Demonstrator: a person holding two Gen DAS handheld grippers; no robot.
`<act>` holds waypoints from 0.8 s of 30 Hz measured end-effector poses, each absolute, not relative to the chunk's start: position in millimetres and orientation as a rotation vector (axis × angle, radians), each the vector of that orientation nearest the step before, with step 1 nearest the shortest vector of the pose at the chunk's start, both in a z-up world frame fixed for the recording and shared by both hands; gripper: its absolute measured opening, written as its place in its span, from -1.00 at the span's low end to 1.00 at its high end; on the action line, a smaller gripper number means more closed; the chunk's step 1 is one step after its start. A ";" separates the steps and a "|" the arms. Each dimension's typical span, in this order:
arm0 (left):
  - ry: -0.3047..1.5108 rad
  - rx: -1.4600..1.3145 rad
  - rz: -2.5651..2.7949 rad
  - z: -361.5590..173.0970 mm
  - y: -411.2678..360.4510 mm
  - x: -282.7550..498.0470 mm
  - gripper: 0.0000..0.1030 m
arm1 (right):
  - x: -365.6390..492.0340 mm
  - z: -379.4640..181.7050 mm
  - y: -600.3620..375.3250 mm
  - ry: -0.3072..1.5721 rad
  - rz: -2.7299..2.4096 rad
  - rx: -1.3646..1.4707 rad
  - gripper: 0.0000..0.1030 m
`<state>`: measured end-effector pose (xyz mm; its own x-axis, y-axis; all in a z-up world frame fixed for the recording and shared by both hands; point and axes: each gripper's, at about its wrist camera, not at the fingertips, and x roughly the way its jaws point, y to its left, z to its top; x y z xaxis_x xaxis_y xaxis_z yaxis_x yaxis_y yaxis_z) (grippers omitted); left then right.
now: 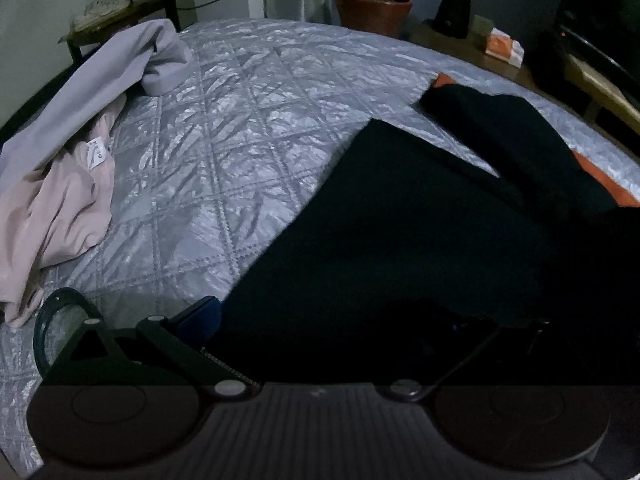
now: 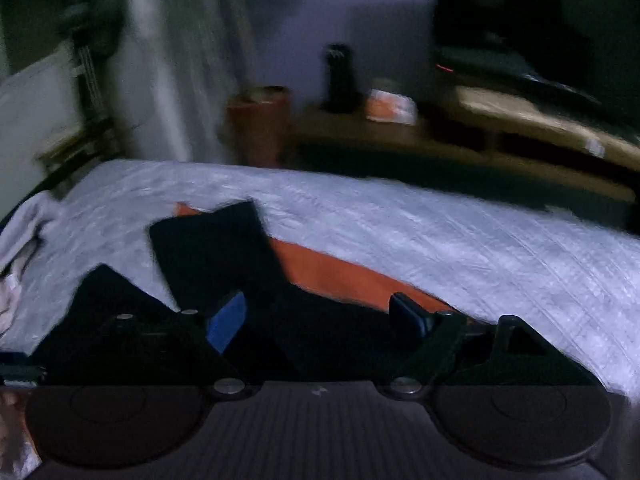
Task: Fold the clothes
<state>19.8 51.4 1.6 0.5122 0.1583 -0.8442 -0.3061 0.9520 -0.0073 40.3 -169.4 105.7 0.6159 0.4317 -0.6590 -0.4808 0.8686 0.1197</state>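
A heap of other clothes (image 1: 60, 168) lies at the left edge of the bed — a pale lilac piece draped over a dusty pink one with a small white label showing. It sits well apart from the black garment (image 1: 400, 220), which is spread flat over the near right part of the bed, one sleeve angled out toward the far right. An orange piece (image 2: 340, 272) lies under that sleeve, peeking out along its edge and at its far end.

The bed is covered with a silvery quilted bedspread (image 1: 248, 120), shiny and crinkled, stitched in diamonds. Beyond its far edge stand a terracotta plant pot (image 1: 372, 10), a dark speaker (image 1: 454, 4) and a small orange-and-white box (image 1: 504, 48) on a low wooden desk (image 2: 400, 136). A dark screen fills the upper right corner of the room, which is dim; the right wrist view is smeared with motion blur.

The left gripper (image 1: 328, 320) sits low over the near hem of the black garment. Only its blue-padded left finger (image 1: 200, 316) is clear; the other is lost against the dark cloth, so I cannot tell whether it is clamped on the fabric. The right gripper (image 2: 320, 320) hangs above the black garment near the sleeve's root with its jaws apart — nothing is between them.
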 end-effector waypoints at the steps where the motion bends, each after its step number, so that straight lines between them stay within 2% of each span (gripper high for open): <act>1: 0.996 -0.169 0.287 1.6 52.6 20.6 0.98 | 46.9 104.7 -152.3 0.754 0.554 -0.089 0.61; 4: 1.006 -0.195 0.296 0.9 58.8 22.4 0.98 | 72.5 88.5 -111.3 0.870 0.587 -0.136 0.59; 6: 1.011 -0.215 0.295 1.0 63.1 22.7 0.98 | 89.5 71.5 -91.5 0.962 0.579 -0.158 0.26; 7: 1.011 -0.217 0.295 2.5 63.1 20.2 0.98 | 93.0 65.5 -89.3 0.969 0.557 -0.163 0.21; 11: 1.017 -0.219 0.285 2.7 64.9 19.3 0.98 | 98.6 47.3 -86.9 0.965 0.511 -0.175 0.21; 13: 1.017 -0.222 0.282 3.6 64.4 17.9 0.98 | 98.6 47.4 -85.9 0.950 0.501 -0.206 -0.14; 14: 1.016 -0.224 0.280 4.2 65.6 17.9 0.98 | 99.2 47.9 -86.2 0.942 0.500 -0.199 -0.75; 15: 1.018 -0.223 0.279 3.9 65.3 18.8 0.98 | 100.3 51.8 -89.8 0.930 0.507 -0.170 -0.99; 20: 1.021 -0.228 0.282 4.3 66.8 18.2 0.98 | 66.5 110.4 -113.4 0.661 0.514 -0.063 -1.00; 24: 1.021 -0.237 0.291 4.9 70.4 17.4 0.98 | 40.3 114.4 -125.3 0.696 0.496 -0.126 -0.72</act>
<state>17.4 70.4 4.9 0.4897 0.1273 -0.8625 -0.3464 0.9362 -0.0585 40.3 -125.3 114.4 0.6568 0.3954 -0.6421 -0.4779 0.8769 0.0512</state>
